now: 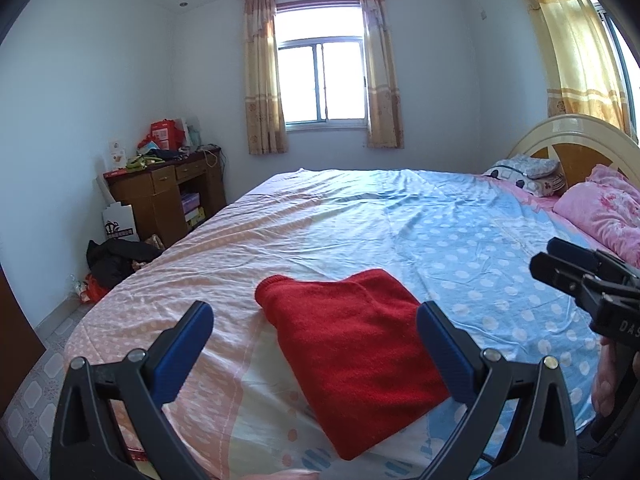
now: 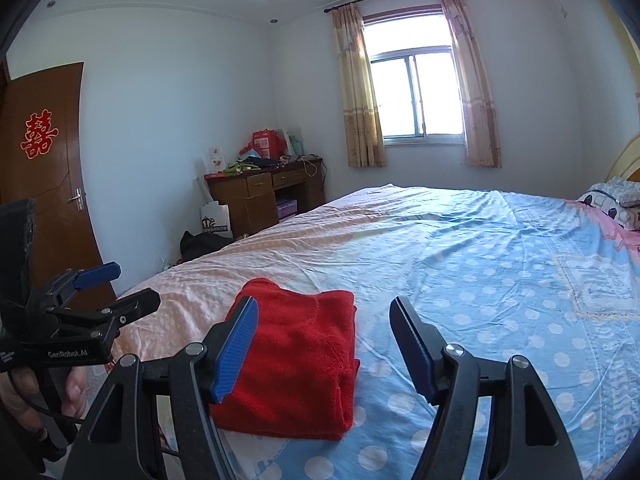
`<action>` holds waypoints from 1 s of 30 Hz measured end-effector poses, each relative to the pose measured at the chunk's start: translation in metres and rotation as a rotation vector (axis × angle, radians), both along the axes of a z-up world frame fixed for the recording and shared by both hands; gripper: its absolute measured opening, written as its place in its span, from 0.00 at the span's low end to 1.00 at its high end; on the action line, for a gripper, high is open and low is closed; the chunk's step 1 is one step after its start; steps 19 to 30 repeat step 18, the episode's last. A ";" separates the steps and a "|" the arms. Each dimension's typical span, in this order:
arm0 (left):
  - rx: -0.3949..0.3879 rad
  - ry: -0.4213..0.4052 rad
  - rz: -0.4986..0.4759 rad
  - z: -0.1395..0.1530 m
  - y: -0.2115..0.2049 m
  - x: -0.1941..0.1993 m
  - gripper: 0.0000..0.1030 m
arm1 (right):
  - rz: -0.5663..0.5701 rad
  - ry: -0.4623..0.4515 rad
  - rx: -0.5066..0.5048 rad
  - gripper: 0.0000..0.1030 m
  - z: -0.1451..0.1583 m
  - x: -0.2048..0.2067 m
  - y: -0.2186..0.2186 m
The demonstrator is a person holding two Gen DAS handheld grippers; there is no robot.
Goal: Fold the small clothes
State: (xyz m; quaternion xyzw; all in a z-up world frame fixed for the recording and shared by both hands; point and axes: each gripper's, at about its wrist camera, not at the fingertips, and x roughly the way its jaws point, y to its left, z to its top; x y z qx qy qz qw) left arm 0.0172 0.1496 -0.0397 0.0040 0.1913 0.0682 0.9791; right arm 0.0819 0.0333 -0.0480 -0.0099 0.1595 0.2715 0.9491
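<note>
Bed sheet (image 1: 400, 216) polka-dotted – pink on one half, blue on the other. Wooden desk (image 1: 168, 184) in far corner, cluttered, red box (image 1: 164, 134) on top. Curtained window (image 1: 322, 80) behind. Pink pillow (image 1: 604, 208) by headboard (image 1: 576, 132). Brown door (image 2: 48, 168) with red emblem.

Ahead of the left gripper (image 1: 315, 354), with its blue pads, lies a plain red garment (image 1: 352, 356) on a bedsheet (image 1: 460, 240), pink and blue with white dots.

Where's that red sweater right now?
The red sweater lies folded on the bed near its front edge, ahead of both open grippers, on the seam between pink and blue sheet.
</note>
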 end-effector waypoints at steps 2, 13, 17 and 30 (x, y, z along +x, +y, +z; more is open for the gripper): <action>-0.005 0.002 0.007 0.001 0.003 0.000 1.00 | 0.006 -0.009 0.001 0.67 0.002 -0.003 0.001; -0.026 -0.009 0.068 -0.001 0.018 0.000 1.00 | 0.034 -0.020 -0.019 0.68 0.001 -0.010 0.008; -0.018 -0.005 0.067 -0.003 0.018 0.000 1.00 | 0.038 -0.010 -0.024 0.68 -0.001 -0.007 0.010; -0.013 -0.002 0.064 -0.004 0.017 0.001 1.00 | 0.038 -0.009 -0.025 0.68 -0.002 -0.007 0.010</action>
